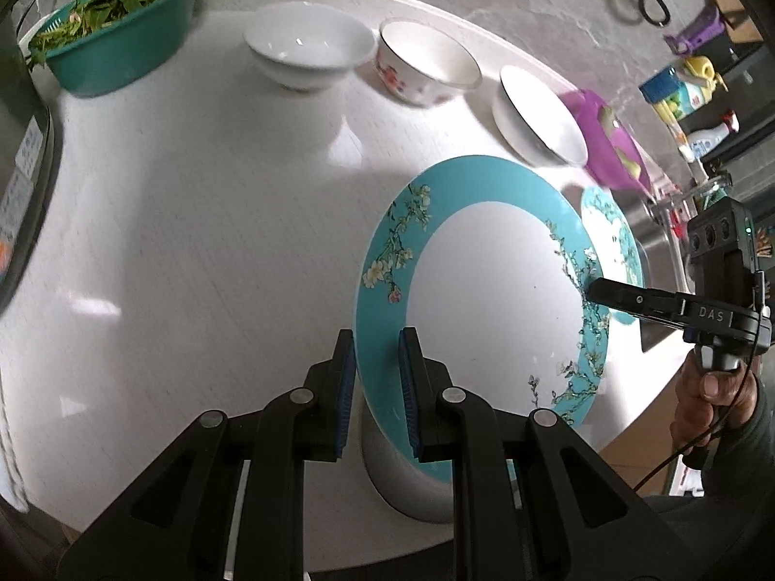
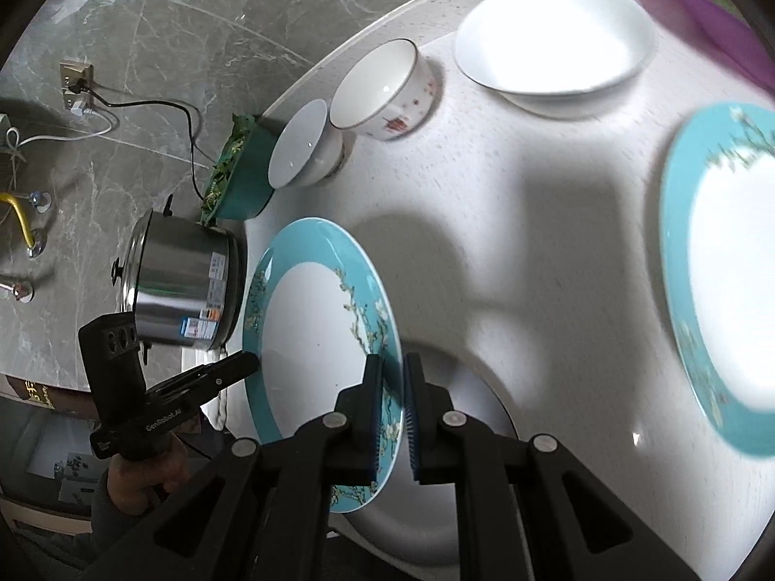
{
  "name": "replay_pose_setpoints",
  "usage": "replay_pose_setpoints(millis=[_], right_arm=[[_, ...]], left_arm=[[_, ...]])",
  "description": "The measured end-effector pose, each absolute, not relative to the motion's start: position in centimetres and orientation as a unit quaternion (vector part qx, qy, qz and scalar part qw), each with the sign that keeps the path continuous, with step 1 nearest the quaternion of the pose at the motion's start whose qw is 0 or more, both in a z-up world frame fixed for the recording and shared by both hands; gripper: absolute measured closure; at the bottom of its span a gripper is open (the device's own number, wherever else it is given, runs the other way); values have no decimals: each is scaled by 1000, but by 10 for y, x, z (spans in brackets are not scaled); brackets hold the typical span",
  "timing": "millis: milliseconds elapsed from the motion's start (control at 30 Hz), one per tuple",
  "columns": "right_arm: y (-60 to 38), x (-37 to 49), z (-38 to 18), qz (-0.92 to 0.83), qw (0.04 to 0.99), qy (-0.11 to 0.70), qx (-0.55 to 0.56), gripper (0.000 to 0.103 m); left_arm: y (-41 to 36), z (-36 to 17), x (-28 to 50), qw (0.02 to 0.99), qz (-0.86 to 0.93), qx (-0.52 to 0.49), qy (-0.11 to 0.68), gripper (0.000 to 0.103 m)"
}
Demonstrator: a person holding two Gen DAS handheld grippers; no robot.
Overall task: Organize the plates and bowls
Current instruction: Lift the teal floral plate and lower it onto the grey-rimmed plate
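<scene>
A teal-rimmed plate with blossom pattern (image 1: 484,300) is held up off the white table, gripped at opposite rims. My left gripper (image 1: 375,387) is shut on its near rim. My right gripper (image 2: 393,411) is shut on the other rim of the same plate (image 2: 310,339); it shows in the left wrist view (image 1: 600,290). A white plate or bowl (image 2: 465,435) lies under the held plate. A second teal plate (image 2: 721,281) lies on the table to the right. Three bowls stand in a row at the back: a white one (image 1: 310,46), a floral one (image 1: 426,63), and a white one (image 1: 537,116).
A teal basin of greens (image 1: 116,29) stands at the table's far left. A purple basin (image 1: 615,145) sits past the bowls. A steel pot (image 2: 184,285) stands beside the table (image 1: 193,242). A socket with cables is on the marble wall.
</scene>
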State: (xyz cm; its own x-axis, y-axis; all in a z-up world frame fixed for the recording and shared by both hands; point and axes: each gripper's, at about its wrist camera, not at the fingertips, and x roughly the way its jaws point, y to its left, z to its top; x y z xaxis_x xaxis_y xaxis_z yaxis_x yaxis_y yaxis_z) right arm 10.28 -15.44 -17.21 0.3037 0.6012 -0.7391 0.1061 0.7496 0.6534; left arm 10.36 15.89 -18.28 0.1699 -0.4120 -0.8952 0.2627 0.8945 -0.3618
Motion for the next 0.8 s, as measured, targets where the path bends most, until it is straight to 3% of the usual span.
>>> replay_pose_setpoints(millis=[333, 800], right_arm=[[-168, 58, -188, 161, 739, 574, 313, 92], [-165, 37, -219, 161, 730, 589, 306, 92]], left_arm=[[150, -205, 42, 760, -215, -61, 611, 87], [147, -234, 25, 758, -196, -46, 620, 87]])
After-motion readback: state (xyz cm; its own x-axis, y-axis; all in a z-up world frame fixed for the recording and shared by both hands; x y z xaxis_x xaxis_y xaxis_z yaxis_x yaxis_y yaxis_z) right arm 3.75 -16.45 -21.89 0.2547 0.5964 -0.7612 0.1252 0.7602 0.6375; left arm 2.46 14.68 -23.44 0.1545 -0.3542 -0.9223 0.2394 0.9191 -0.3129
